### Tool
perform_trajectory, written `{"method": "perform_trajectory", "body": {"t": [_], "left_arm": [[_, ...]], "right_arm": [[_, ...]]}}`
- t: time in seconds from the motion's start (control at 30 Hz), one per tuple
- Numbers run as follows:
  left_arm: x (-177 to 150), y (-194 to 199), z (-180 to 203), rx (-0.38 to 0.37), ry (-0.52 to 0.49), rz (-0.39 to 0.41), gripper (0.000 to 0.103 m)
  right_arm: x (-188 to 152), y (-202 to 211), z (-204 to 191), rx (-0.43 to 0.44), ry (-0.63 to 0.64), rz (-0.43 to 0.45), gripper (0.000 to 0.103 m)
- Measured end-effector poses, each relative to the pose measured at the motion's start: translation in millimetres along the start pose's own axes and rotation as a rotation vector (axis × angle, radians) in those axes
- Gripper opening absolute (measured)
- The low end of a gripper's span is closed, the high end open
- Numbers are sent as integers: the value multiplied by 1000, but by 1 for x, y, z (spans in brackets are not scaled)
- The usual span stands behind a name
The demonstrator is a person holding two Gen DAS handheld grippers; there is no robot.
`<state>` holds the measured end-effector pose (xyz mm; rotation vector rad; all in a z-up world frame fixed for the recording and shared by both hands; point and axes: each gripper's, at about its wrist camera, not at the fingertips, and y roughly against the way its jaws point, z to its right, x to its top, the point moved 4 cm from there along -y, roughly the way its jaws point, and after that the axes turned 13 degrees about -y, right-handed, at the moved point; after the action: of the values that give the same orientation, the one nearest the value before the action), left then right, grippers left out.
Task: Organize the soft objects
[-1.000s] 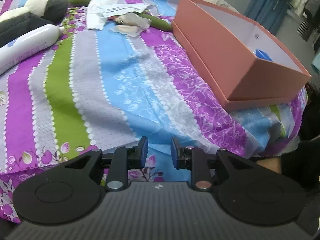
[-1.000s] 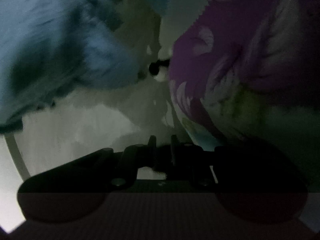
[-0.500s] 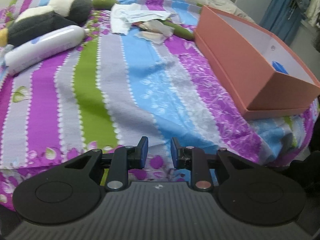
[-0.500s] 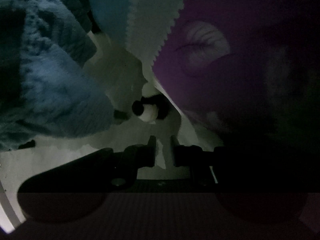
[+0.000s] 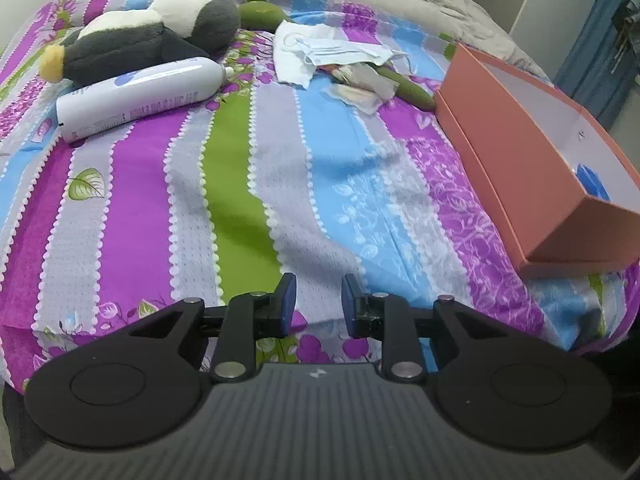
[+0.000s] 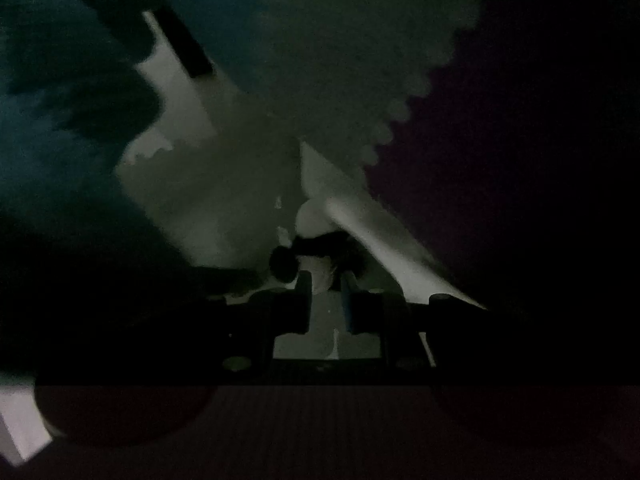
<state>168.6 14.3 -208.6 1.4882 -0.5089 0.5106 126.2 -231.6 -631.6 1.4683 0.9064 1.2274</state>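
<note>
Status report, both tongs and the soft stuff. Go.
Left tongs open, empty, over striped bedsheet. Right tongs in the dark, state unreadable. Grey-and-white plush penguin still outside salmon cardboard box. White lotion bottle lies against it.

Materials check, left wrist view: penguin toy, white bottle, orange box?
Penguin toy: plush fabric, matte; fuzzy nap and soft, rounded shape. White bottle: likely plastic, smooth semi-gloss; highlight streak along its side, printed label. Orange box: probably cardboard, matte; thin straight walls, crisp folded corners, white inside.
</note>
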Motion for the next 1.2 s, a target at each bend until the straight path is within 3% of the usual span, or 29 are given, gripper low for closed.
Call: {"method": "perform_trajectory", "body": {"t": [0.23, 0.3, 0.47, 0.57, 0.8, 1.07, 1.2], "left_arm": [[0, -7, -8, 62, 26, -20, 29], [0, -8, -10, 76, 39, -24, 29], [5, -14, -14, 125, 34, -45, 30], [7, -18, -15, 145, 31, -64, 44], [11, -21, -21, 195, 65, -78, 51], [11, -30, -28, 237, 91, -133, 51], [10, -34, -27, 240, 95, -143, 51]], "right_arm": [[5, -28, -12, 19, 51, 36, 18], [6, -34, -17, 34, 55, 51, 23], [5, -62, -17, 42, 42, -19, 25], [8, -72, -16, 33, 30, -54, 26], [7, -74, -10, 14, -16, -81, 59], [8, -100, -6, -35, -69, -140, 60], [4, -111, -5, -14, -117, -169, 59]]}}
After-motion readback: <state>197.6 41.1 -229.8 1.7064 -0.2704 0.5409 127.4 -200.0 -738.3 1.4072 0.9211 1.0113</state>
